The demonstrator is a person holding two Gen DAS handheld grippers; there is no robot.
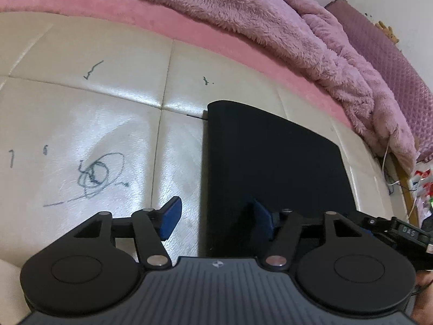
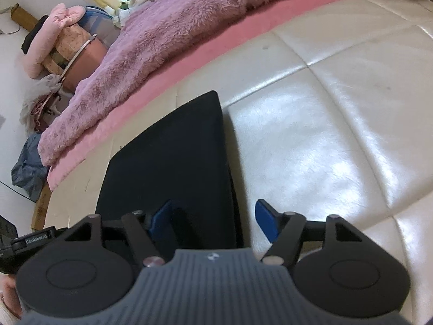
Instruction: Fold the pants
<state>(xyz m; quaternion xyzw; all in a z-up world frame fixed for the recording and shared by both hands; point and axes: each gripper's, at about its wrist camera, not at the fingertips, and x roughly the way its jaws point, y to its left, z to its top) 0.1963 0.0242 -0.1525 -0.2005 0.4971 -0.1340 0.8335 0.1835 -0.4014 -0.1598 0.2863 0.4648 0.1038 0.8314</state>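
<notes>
The black pants [image 1: 273, 162] lie folded into a flat, neat rectangle on the cream padded surface [image 1: 108, 113]. My left gripper [image 1: 216, 218] is open, its blue pads straddling the pants' left edge: one pad over the cream surface, the other over the dark cloth. In the right wrist view the same pants [image 2: 173, 157] lie ahead. My right gripper [image 2: 215, 220] is open and straddles the pants' right edge, with its left pad over the cloth. Neither gripper holds anything.
A fluffy purple blanket [image 1: 270, 27] over a pink sheet [image 1: 189, 24] borders the far side. Pen scribbles [image 1: 97, 173] mark the cream surface. Cushions, bags and clothes [image 2: 54, 62] lie beyond the bed's left end. The other gripper's body [image 1: 400, 230] shows at the right.
</notes>
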